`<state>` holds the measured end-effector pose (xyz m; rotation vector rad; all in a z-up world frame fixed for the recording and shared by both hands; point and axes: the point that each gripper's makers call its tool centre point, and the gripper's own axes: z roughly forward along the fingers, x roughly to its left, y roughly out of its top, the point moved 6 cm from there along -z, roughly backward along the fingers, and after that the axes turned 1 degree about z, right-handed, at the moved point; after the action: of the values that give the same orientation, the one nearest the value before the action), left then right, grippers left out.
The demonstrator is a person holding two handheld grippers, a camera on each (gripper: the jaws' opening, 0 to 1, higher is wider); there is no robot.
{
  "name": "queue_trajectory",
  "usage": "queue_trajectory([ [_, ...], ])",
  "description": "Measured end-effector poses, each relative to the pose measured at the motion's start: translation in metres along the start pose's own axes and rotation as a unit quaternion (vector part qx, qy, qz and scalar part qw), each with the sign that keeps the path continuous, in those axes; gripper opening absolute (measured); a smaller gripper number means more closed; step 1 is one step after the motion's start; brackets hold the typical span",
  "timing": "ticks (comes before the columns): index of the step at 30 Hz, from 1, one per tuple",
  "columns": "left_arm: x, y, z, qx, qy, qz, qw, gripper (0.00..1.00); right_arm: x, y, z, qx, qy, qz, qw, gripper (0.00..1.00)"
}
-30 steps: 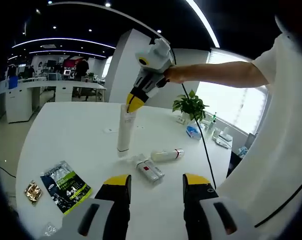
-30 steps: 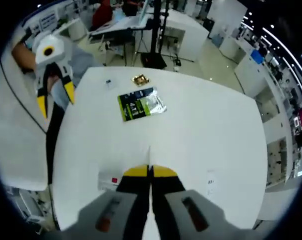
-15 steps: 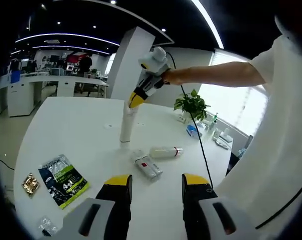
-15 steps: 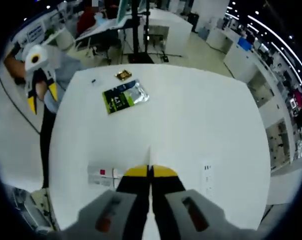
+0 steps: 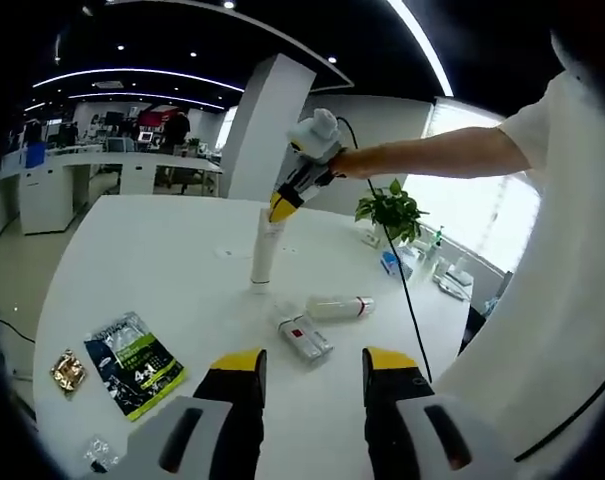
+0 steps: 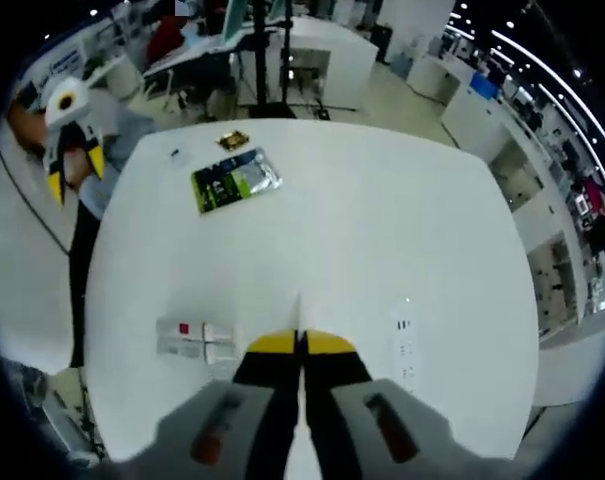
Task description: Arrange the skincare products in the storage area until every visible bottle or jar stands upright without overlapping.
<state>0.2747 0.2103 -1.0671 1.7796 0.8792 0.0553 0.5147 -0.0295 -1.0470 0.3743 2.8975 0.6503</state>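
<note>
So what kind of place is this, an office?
Most likely an open-plan office: white desks under strip ceiling lights, a big white table, and a potted plant by a window.

Lying around one upright tube (image 5: 263, 250) on the table (image 5: 132, 250) are one bottle (image 5: 334, 307), one flat box (image 5: 304, 337), one green sachet (image 5: 134, 362), one gold packet (image 5: 66, 370) and one clear packet (image 5: 99, 455), while one plant (image 5: 389, 212) is standing beyond.
</note>
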Motion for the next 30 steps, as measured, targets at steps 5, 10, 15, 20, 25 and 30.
queue_trajectory([
  [5, -0.008, -0.003, 0.004, 0.007, -0.008, 0.007, 0.9999, 0.39, 0.002, 0.0, -0.003, -0.02, 0.02, 0.019, 0.9994, 0.0],
  [10, -0.011, -0.005, 0.004, 0.002, -0.01, -0.003, 0.9999, 0.38, -0.003, -0.004, -0.004, -0.014, 0.015, 0.003, 0.9998, 0.01],
  [15, -0.014, -0.007, 0.005, 0.013, -0.019, 0.008, 0.9997, 0.36, -0.006, -0.004, -0.004, -0.014, 0.012, -0.013, 0.9997, 0.02],
  [20, -0.011, -0.008, 0.0, 0.001, -0.014, -0.005, 0.9999, 0.36, -0.009, -0.001, -0.006, -0.021, 0.003, -0.008, 0.9997, 0.03],
  [25, -0.008, -0.01, -0.001, 0.0, -0.007, -0.004, 1.0, 0.36, -0.012, 0.002, -0.008, -0.027, -0.001, -0.014, 0.9995, 0.06],
  [30, -0.006, -0.008, 0.0, -0.008, -0.003, -0.011, 0.9999, 0.37, -0.014, 0.006, -0.014, -0.041, -0.015, -0.005, 0.999, 0.13],
])
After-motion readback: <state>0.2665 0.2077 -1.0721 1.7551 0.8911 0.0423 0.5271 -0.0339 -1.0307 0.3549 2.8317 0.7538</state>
